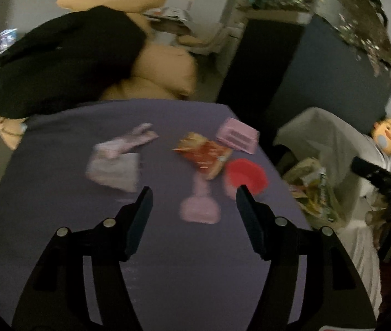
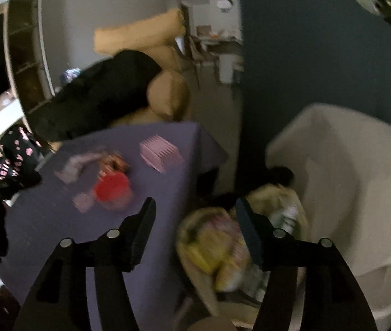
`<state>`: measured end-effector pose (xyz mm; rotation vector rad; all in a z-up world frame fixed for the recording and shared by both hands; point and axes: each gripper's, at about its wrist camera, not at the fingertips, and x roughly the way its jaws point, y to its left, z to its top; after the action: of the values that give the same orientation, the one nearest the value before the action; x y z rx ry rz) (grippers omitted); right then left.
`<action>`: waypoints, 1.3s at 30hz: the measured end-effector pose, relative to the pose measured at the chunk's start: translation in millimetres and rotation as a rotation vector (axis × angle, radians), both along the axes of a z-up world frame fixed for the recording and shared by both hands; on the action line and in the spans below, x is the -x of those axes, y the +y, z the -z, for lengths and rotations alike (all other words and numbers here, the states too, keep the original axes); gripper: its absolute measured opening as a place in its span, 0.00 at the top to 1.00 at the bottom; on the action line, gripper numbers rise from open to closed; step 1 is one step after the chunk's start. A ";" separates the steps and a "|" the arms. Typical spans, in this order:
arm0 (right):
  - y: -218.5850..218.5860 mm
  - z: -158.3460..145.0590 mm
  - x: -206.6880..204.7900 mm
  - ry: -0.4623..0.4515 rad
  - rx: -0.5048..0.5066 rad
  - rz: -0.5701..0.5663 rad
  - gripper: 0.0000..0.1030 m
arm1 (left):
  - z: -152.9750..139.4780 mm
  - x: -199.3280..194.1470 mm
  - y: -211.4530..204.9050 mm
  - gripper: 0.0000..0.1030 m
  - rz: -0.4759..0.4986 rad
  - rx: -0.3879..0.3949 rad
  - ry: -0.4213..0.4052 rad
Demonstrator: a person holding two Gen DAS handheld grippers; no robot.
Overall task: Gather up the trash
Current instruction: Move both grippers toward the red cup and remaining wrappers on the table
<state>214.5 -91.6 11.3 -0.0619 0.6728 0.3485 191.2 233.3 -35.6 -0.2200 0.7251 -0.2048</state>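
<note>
Clutter lies on the purple-covered counter (image 1: 57,220) in the left wrist view: a red and yellow snack wrapper (image 1: 205,153), a red cup (image 1: 246,175) just beside it, a pink slotted box (image 1: 238,135) behind, a pale pink cloth (image 1: 120,157) to the left, and a blurred pink thing (image 1: 201,207), perhaps a small stand, lying nearest. The left gripper (image 1: 194,190) hovers above this, tilted down, jaws apart and empty. A bag of trash (image 1: 314,190) stands off the counter's right edge.

In the right wrist view, the right gripper (image 2: 195,204) is released and empty, pointing down over the trash bag (image 2: 223,251), which is full of yellowish wrappers. A white draped seat (image 2: 347,179) stands just beside the bag, a dark blue wall (image 2: 305,55) behind.
</note>
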 end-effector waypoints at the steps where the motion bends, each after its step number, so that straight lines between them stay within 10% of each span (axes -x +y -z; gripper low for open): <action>1: 8.2 -1.1 -2.2 -0.003 -0.002 -0.014 0.40 | 2.0 2.7 12.5 0.42 -0.024 -0.001 -0.001; 23: 232.6 79.6 -129.2 0.122 0.356 -0.315 0.40 | 31.8 12.5 122.0 0.42 -0.170 0.061 0.009; 39: 228.9 110.6 -152.8 0.283 0.362 -0.270 0.67 | 39.2 8.8 131.7 0.42 -0.149 0.098 0.003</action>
<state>367.3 137.2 -99.2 -0.4582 1.0068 0.4967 182.4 365.0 -74.8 -0.3660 0.6994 -0.0982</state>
